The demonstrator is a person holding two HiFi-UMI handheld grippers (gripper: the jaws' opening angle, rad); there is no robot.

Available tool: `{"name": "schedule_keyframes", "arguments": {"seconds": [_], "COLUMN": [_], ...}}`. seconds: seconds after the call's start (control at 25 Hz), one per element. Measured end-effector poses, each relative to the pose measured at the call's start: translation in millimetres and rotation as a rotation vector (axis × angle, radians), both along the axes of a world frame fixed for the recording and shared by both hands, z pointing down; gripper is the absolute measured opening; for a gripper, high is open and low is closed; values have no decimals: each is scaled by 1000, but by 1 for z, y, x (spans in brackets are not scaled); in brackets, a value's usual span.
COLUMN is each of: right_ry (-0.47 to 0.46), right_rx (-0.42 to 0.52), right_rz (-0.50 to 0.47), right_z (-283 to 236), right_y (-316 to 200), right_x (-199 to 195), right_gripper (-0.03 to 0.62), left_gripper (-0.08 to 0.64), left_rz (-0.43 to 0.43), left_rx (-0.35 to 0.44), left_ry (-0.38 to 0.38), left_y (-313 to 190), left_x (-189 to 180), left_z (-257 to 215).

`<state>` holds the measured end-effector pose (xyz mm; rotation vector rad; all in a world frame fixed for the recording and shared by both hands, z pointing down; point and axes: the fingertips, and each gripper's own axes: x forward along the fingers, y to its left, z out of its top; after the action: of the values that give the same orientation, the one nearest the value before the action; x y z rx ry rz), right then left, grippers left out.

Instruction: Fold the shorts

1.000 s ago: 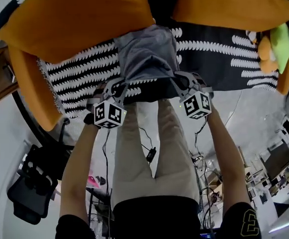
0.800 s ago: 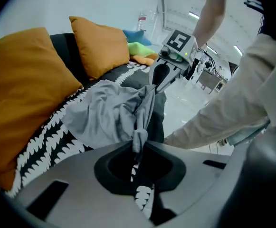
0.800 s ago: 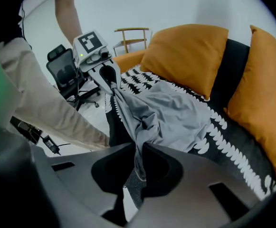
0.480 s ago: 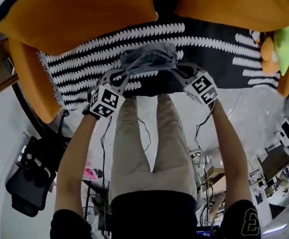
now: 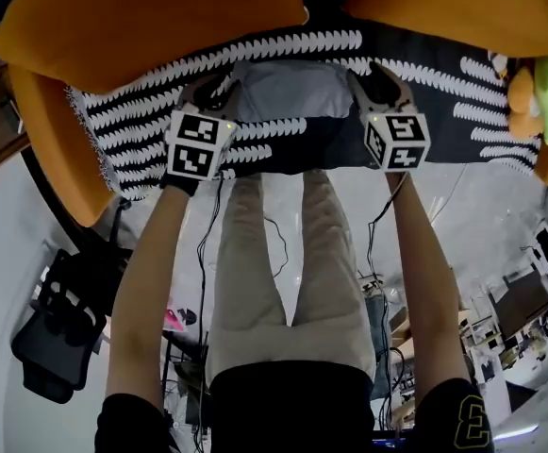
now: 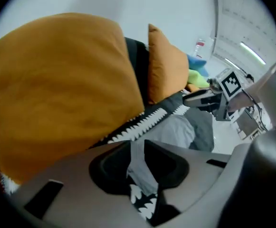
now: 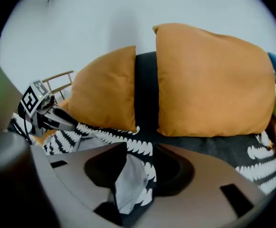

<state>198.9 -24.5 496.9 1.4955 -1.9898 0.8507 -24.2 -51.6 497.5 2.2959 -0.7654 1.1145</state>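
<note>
The grey shorts [image 5: 292,91] lie folded on the black-and-white throw [image 5: 283,47] of the sofa, between my two grippers. My left gripper [image 5: 219,89] is at their left edge and my right gripper [image 5: 373,79] at their right edge. Both pairs of jaws have just been opening. In the left gripper view a loose strip of grey cloth [image 6: 138,163] still hangs in the gap of my left gripper [image 6: 138,156], with the throw showing beneath. In the right gripper view a grey fold [image 7: 130,182] sits slack inside my right gripper [image 7: 138,167].
Two large orange cushions [image 5: 151,17] [image 5: 472,3] lean against the sofa back just beyond the shorts. Green and orange plush toys [image 5: 536,88] lie at the right end. The person's beige trouser legs [image 5: 292,272] stand against the sofa's front edge. Cables hang below.
Both grippers moved away from the person across the throw, carrying the shorts' edge over. They rolled so the marker cubes face up. The bunched cloth now lies flat and the jaws have parted.
</note>
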Motion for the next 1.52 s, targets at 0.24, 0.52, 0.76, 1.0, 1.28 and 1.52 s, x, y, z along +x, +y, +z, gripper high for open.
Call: {"name": "schedule_keyframes", "arguments": {"seconds": [0.24,0.52,0.76,1.0,1.28,1.52], "right_ry": [15,95,-53,-184,-174,-45], "right_rx": [14,-78,-55,14,271,476], "right_rz": [96,152,266,226,281,148], "right_z": [34,64,-130,-341,-533,-602], "right_y": [44,37,126,213,300,355], "right_x": [-10,-37,-24,-101,-128,-139], "right_gripper": [14,14,14,15,14,13], "left_gripper": [41,23,23,20,20,17], "left_rz": [79,-75,-67,89,90,-2], "left_rx": [104,175,264,309,543,725], "left_ry": [5,27,194,241,313,333], "left_y": [38,14,79,146,208,285], "left_x": [59,19,-4,-29,-56,-73], "left_z": [49,49,-148,-341,-535,-619]}}
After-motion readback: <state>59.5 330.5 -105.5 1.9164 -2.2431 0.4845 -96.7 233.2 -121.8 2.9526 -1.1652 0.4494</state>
